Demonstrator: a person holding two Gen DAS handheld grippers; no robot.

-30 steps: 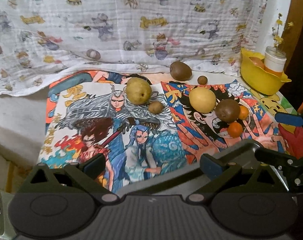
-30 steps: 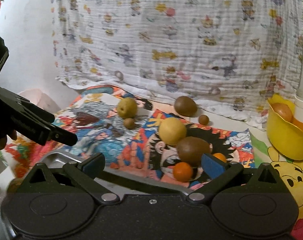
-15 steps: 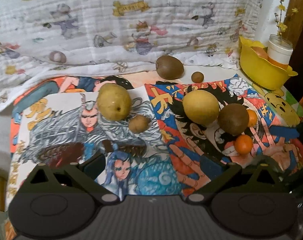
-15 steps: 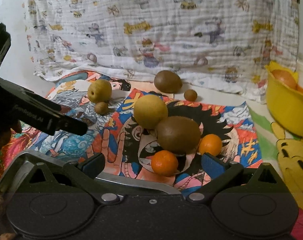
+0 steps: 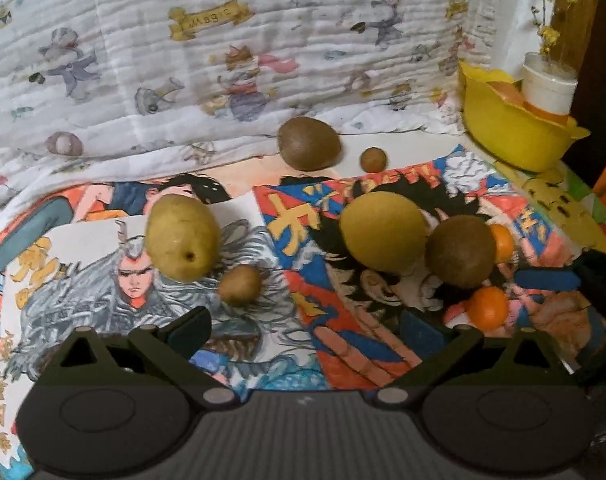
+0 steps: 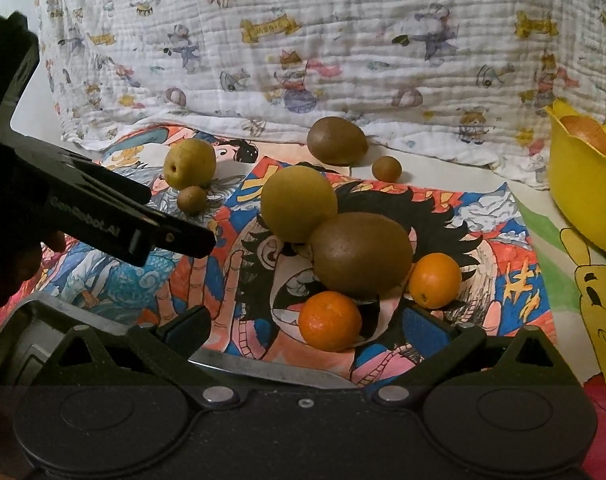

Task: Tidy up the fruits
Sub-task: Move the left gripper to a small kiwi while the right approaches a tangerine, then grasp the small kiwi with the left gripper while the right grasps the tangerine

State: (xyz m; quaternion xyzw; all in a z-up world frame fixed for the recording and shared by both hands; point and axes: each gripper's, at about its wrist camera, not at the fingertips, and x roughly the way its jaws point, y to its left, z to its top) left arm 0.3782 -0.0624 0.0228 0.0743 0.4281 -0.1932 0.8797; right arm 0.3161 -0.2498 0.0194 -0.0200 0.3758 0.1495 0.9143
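Observation:
Fruits lie on a cartoon-print cloth. On the left, a yellow-green pear (image 5: 182, 237) with a small brown fruit (image 5: 239, 285) beside it. In the middle, a round yellow pear (image 5: 383, 232), a brown kiwi (image 5: 461, 251) and two oranges (image 6: 329, 321) (image 6: 434, 280). At the back, another kiwi (image 5: 309, 143) and a small brown ball (image 5: 373, 159). My left gripper (image 5: 305, 326) is open and empty, just short of the small brown fruit. My right gripper (image 6: 307, 326) is open and empty, with the near orange between its fingertips' line.
A yellow bowl (image 5: 511, 136) holding fruit stands at the back right, with a white cup of dried flowers (image 5: 549, 88) behind it. A patterned white blanket (image 6: 303, 48) hangs behind. A metal tray rim (image 6: 263, 368) lies under my right gripper.
Both grippers have moved forward toward the fruits, which now look larger. The right gripper has closed in on the near orange. Nothing was grasped.

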